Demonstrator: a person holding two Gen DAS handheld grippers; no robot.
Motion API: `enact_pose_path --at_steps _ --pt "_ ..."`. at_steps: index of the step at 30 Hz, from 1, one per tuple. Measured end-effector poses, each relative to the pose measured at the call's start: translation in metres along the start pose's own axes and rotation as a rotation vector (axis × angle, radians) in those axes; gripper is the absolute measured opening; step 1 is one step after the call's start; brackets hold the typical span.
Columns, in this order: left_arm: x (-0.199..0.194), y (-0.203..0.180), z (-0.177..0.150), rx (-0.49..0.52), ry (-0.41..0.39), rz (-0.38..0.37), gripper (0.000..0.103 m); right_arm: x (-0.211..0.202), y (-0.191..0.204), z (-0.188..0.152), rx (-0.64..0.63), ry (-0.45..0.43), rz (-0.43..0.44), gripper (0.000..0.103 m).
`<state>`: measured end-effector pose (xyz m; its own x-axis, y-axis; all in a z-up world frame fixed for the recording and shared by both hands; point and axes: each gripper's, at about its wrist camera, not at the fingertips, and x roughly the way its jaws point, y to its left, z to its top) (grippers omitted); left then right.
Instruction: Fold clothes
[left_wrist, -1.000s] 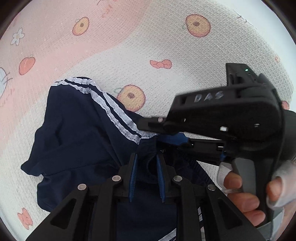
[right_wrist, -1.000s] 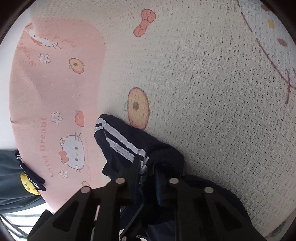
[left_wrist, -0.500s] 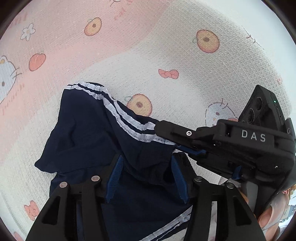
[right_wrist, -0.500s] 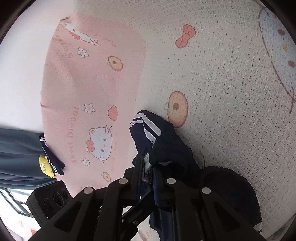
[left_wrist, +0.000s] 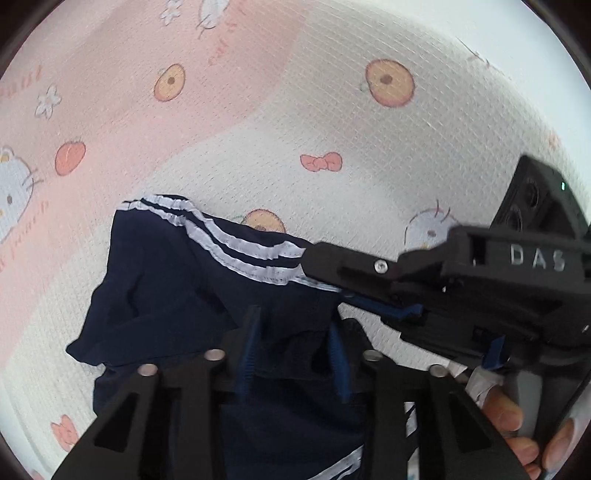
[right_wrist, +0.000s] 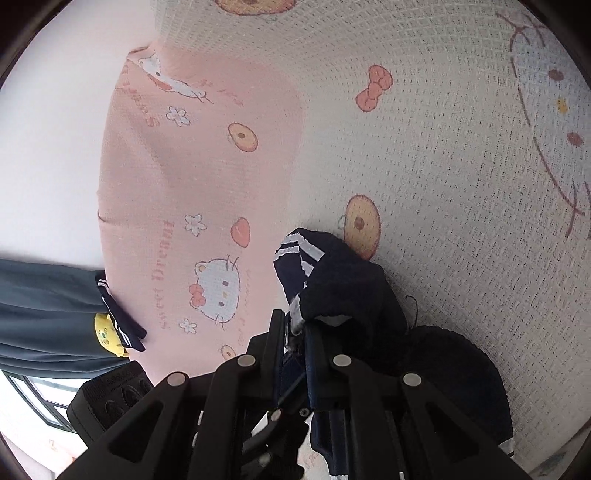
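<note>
Pinched navy shorts (left_wrist: 177, 291) over the bed (left_wrist: 332, 122) in both tools, right tool (right_wrist: 295, 332) clamped tight, left tool (left_wrist: 293, 339) just narrowed, seemingly gripping cloth, likely to spread them for folding.

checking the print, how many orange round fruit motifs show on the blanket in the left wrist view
3: one top left on pink, one top right on white, one half hidden behind the navy garment.

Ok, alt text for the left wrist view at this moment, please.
The left tool has just been closing its jaws around a fold of a navy garment with white stripes, while the right tool, held in a hand, reaches in from the right and pinches the striped edge. Underneath lies a pink and white cartoon-print blanket.
</note>
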<state>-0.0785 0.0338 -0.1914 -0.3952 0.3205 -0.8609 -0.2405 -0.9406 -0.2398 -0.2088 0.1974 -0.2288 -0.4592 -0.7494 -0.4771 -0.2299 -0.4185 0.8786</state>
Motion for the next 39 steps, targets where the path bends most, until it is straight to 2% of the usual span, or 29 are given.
enact_pose_path --at_steps 1,4,6,7,10,13,16,20,23,24,25,26,28,30,35,39 --pt "0.002 0.001 0.001 -0.005 0.008 -0.014 0.015 0.001 -0.001 0.000 0.010 0.002 -0.001 0.010" --pt "0.000 -0.002 0.002 0.024 -0.003 -0.027 0.013 0.003 -0.005 0.002 0.038 -0.003 0.006 0.017" --pt "-0.002 -0.006 0.000 0.047 -0.010 -0.033 0.012 0.006 -0.008 0.003 0.056 -0.004 -0.013 0.038" --pt "-0.003 -0.008 0.000 0.055 -0.011 -0.037 0.012 0.009 -0.009 0.003 0.062 0.003 -0.023 0.039" --pt "-0.003 -0.012 -0.002 0.060 -0.003 -0.059 0.012 0.016 -0.011 0.002 0.068 0.011 -0.049 0.039" --pt "0.003 -0.013 -0.002 0.054 0.014 -0.073 0.012 0.018 -0.008 0.001 0.031 -0.023 -0.100 0.039" --pt "0.004 -0.008 -0.002 0.029 0.039 -0.104 0.013 0.017 -0.006 0.002 0.000 -0.041 -0.105 0.028" --pt "0.002 0.003 0.002 0.017 0.070 -0.098 0.014 0.019 -0.002 0.002 -0.044 -0.033 -0.137 0.010" --pt "0.002 0.016 0.005 -0.012 0.123 -0.130 0.015 0.021 -0.003 0.000 -0.058 -0.025 -0.152 0.010" --pt "0.002 0.022 0.005 -0.034 0.130 -0.141 0.017 0.022 -0.003 -0.001 -0.059 -0.024 -0.155 0.010" --pt "0.001 0.028 0.006 -0.059 0.132 -0.145 0.029 0.023 -0.004 -0.001 -0.064 -0.023 -0.164 0.010" --pt "-0.001 0.035 0.006 -0.081 0.122 -0.137 0.046 0.023 -0.003 -0.002 -0.073 -0.028 -0.181 0.010" --pt "-0.005 0.048 0.007 -0.115 0.095 -0.126 0.057 0.024 0.000 -0.003 -0.096 -0.040 -0.221 0.010" --pt "-0.009 0.060 0.007 -0.141 0.083 -0.140 0.058 0.024 0.002 -0.002 -0.116 -0.047 -0.258 0.010" --pt "-0.011 0.096 0.014 -0.187 0.062 -0.084 0.058 0.022 0.004 0.002 -0.153 -0.061 -0.340 0.010" --pt "-0.008 0.127 0.029 -0.235 0.050 -0.042 0.058 0.019 0.003 0.007 -0.156 -0.061 -0.365 0.010"
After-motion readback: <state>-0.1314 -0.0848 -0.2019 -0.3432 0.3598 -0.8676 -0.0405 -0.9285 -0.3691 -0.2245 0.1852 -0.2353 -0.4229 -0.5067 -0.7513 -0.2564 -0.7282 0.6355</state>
